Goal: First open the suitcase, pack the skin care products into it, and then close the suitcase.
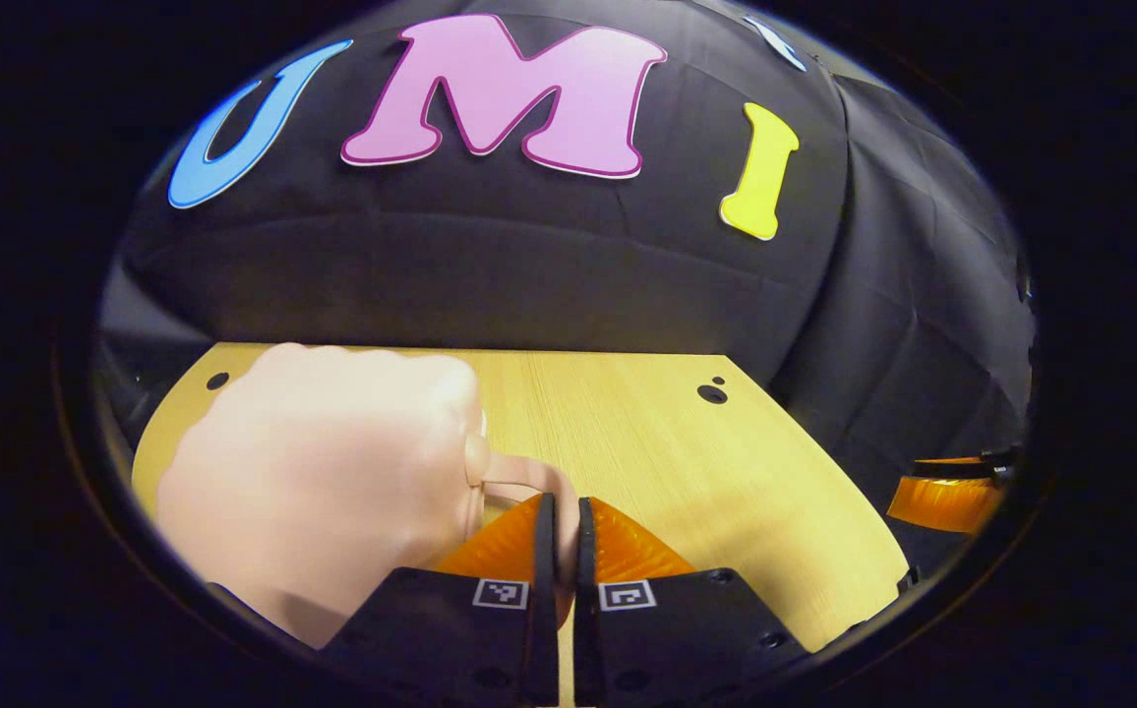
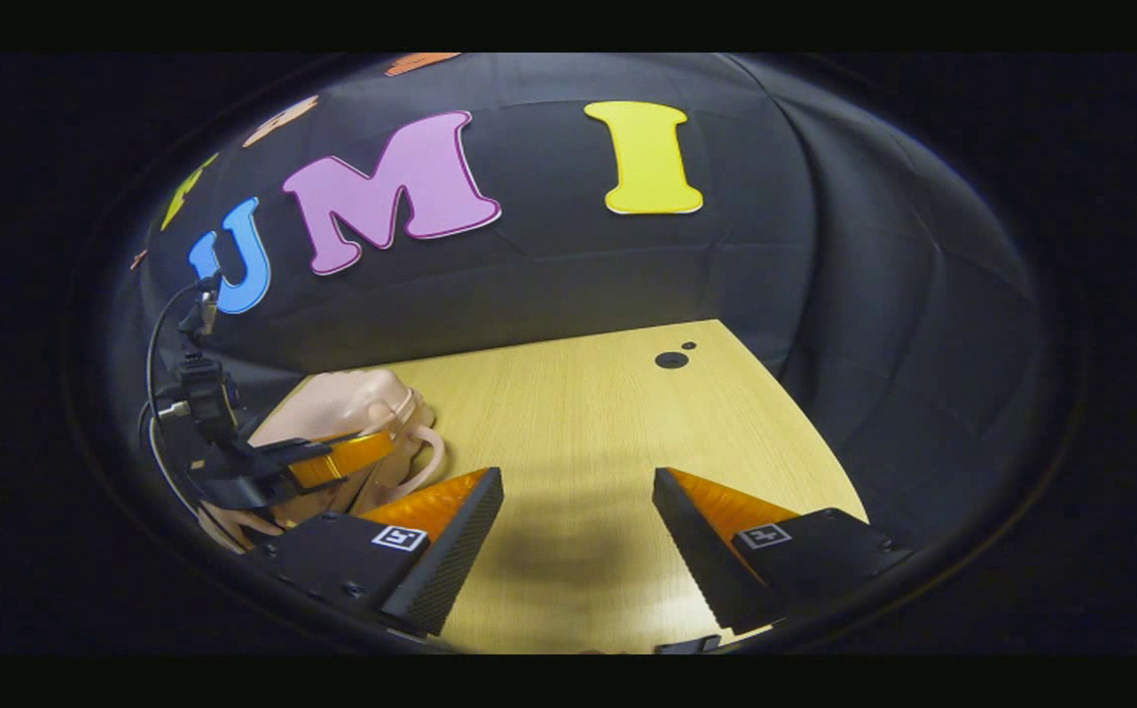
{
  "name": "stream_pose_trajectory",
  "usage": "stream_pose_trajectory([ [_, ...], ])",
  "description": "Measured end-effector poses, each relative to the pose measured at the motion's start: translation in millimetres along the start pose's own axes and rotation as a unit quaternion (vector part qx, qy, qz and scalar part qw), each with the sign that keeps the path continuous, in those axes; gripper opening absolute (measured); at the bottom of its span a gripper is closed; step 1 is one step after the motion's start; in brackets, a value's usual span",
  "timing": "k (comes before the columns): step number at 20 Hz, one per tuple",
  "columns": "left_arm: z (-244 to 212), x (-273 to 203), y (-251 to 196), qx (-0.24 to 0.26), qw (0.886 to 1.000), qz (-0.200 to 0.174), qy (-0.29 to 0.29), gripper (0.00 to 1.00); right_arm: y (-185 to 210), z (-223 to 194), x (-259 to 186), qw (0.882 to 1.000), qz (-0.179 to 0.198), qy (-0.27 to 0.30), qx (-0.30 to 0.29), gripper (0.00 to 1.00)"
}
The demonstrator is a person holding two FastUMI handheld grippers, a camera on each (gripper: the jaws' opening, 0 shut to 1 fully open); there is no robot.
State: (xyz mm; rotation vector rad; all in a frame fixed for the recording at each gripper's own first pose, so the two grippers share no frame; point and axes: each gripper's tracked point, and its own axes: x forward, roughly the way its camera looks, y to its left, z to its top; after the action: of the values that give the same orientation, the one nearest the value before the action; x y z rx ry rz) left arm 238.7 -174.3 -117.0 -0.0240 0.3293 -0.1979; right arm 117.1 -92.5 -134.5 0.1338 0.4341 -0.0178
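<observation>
Recording booth, probably a lab setup, black cloth wall (image 2: 549,275), bare wooden table (image 2: 578,433) with drilled holes (image 2: 671,360)

light wooden table (image 2: 588,413), black cloth wall (image 2: 628,265)

I see pink suitcase (image 1: 323,482) cut by lower left rim in left gripper view; its handle (image 1: 519,472) runs down between my left gripper (image 1: 560,516) fingers, lower part hidden. Can't tell if fingers pinch it. In right gripper view, left gripper (image 2: 332,457) covers suitcase (image 2: 352,403) front. Wooden table (image 2: 578,413) near edge cut off.
</observation>
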Motion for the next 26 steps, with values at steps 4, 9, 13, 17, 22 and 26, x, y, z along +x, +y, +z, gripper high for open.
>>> stream_pose_trajectory([
  [4,28,-47,-23,-0.024,0.998,-0.043,-0.042,0.34,8,4,-20,1.000,0.001,-0.011,0.005,0.98],
  [9,61,-131,-11,-0.012,0.995,-0.016,-0.101,0.93,34,3,-53,0.999,0.014,-0.031,0.001,0.98],
  [13,50,-183,12,-0.019,0.993,0.024,-0.116,0.96,54,-15,-82,0.999,0.024,-0.019,-0.022,0.98],
  [17,20,-238,37,-0.061,0.990,0.051,-0.116,0.96,62,-23,-114,0.999,0.015,-0.020,-0.028,0.98],
  [22,20,-297,43,-0.074,0.983,0.073,-0.150,0.96,85,4,-154,0.995,0.032,-0.083,-0.044,0.98],
  [26,38,-339,33,-0.049,0.977,0.094,-0.187,0.96,105,28,-177,0.989,0.060,-0.121,-0.063,0.98],
])
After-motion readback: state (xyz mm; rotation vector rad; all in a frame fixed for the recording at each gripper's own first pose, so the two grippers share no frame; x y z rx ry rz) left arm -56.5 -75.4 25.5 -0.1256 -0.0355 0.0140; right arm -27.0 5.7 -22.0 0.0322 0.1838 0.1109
